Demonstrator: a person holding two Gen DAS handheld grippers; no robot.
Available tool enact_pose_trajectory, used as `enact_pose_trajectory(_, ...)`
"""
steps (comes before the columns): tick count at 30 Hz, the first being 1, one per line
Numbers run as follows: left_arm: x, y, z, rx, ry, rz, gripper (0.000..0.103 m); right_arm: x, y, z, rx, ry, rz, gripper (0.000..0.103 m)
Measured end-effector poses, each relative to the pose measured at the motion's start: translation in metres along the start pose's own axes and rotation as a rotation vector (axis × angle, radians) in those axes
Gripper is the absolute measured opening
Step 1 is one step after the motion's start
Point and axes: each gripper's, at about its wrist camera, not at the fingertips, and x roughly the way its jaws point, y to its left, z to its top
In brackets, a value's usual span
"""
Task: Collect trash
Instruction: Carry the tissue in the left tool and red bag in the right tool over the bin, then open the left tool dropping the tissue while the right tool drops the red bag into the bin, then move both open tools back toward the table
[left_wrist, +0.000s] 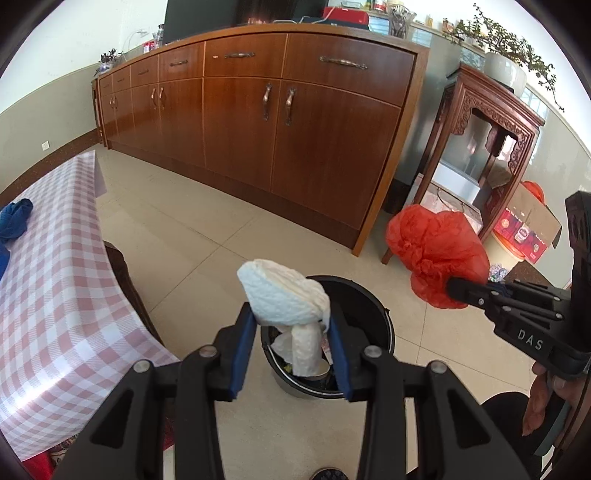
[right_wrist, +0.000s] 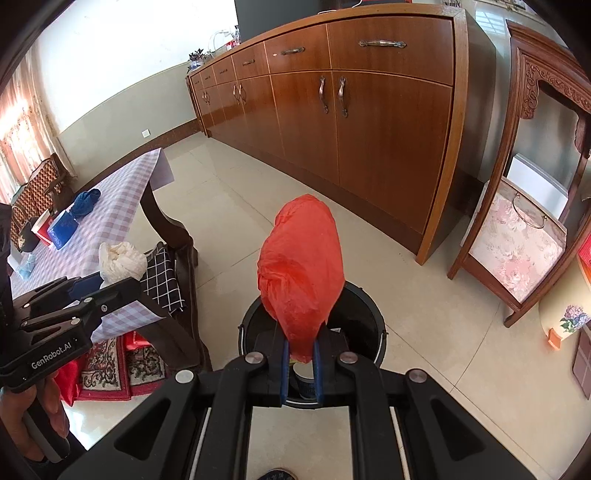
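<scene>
My left gripper (left_wrist: 291, 317) is shut on a crumpled white paper towel (left_wrist: 284, 291), which hangs right over the open black bin (left_wrist: 369, 299) on the tiled floor. The bin holds some paper and scraps. My right gripper (right_wrist: 301, 343) is shut on the neck of a bunched red plastic bag (right_wrist: 301, 266), held above the same bin (right_wrist: 369, 306). In the left wrist view the red bag (left_wrist: 436, 251) and right gripper (left_wrist: 452, 286) sit to the right of the bin. In the right wrist view the left gripper (right_wrist: 122, 288) with the white paper towel (right_wrist: 122, 260) is at the left.
A table with a pink checked cloth (left_wrist: 55, 295) stands left of the bin, with a blue cloth (left_wrist: 16, 218) on it. A long wooden sideboard (left_wrist: 295, 129) lines the far wall, and a carved wooden stand (left_wrist: 491, 129) is at the right. A chair with a checked cushion (right_wrist: 162, 277) is by the table.
</scene>
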Motion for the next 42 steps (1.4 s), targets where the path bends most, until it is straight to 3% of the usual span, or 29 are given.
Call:
enact_pose_trajectory(9,0.056,-0.019,-0.012,0.007,0.13,-0.08,0.04,0.049,-0.027,-0.021,-0.023,0.117,0.002,0.011)
enact_pose_trajectory(21,0.138,-0.027,-0.018,0.014,0.313,-0.107,0.041,0.147,-0.046,-0.042,-0.121,0.326,0.07,0.011)
enact_pose_trajectory(23,0.153,-0.028,-0.02,0.005,0.346,-0.13,0.051,0.162,-0.049,-0.044,-0.123,0.361,0.081,0.013)
enact_pose_trajectory(24,0.158,-0.026,-0.023,-0.001,0.348,-0.106,0.066,0.171,-0.052,-0.045,-0.127,0.383,0.077,0.027)
enact_pose_trajectory(25,0.16,-0.023,-0.025,-0.009,0.337,-0.065,0.081,0.178,-0.057,-0.046,-0.126,0.394,0.049,0.06)
enact_pose_trajectory(27,0.16,-0.017,-0.028,-0.029,0.322,-0.013,0.093,0.185,-0.067,-0.05,-0.09,0.396,0.003,0.09)
enact_pose_trajectory(29,0.158,-0.012,-0.031,-0.043,0.318,0.018,0.102,0.188,-0.077,-0.052,-0.052,0.41,-0.019,0.091)
enact_pose_trajectory(33,0.159,-0.011,-0.033,-0.033,0.333,0.046,0.103,0.188,-0.089,-0.054,-0.013,0.411,-0.067,0.102)
enact_pose_trajectory(42,0.134,-0.017,-0.022,0.038,0.266,0.075,0.103,0.155,-0.109,-0.045,0.042,0.267,-0.17,0.103)
